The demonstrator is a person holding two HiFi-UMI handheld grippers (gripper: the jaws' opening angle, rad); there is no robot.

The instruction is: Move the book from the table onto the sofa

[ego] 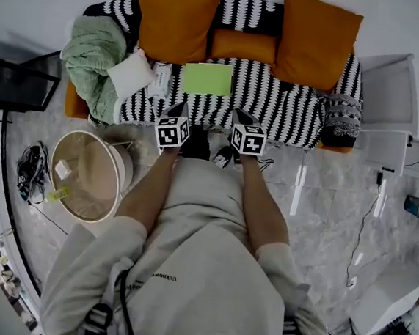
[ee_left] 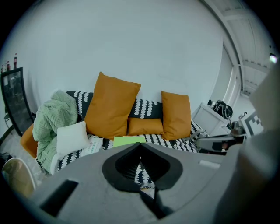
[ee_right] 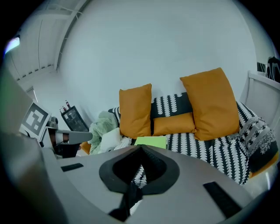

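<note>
**Green book lies on the sofa, both claws closed and empty**

At the far left a dark frame [ego: 15,85] stands by the wall. Below it, on the marble floor, sits a round low table [ego: 71,187] with a few small things on its top. The sofa [ego: 289,104], under a black-and-white patterned cover, stands against the white wall.

On its left end a pale green blanket [ego: 95,56] is heaped, and a small white pillow [ego: 132,73] leans on it. Just beside the pillow lies a white packet [ego: 160,79]. Behind these a large orange cushion [ego: 176,18] stands upright against the sofa back.

The person stands in front of the sofa with both arms stretched forward. The left gripper [ee_left: 140,146] hovers near the front edge of the seat. Its jaws are pressed together and nothing is between them.

A little further in is the green book [ego: 207,79] — it lies flat on the seat, right of the packet and in front of a small orange cushion [ego: 243,46]. No claw touches it.

The right gripper [ee_right: 141,149] is just beside the left one, also in front of the seat. Its jaws are fully closed as well, and they hold nothing.

Further right a second large orange cushion [ego: 318,39] leans on the sofa back, and past the end of the sofa stands a white cabinet [ego: 393,92].
</note>
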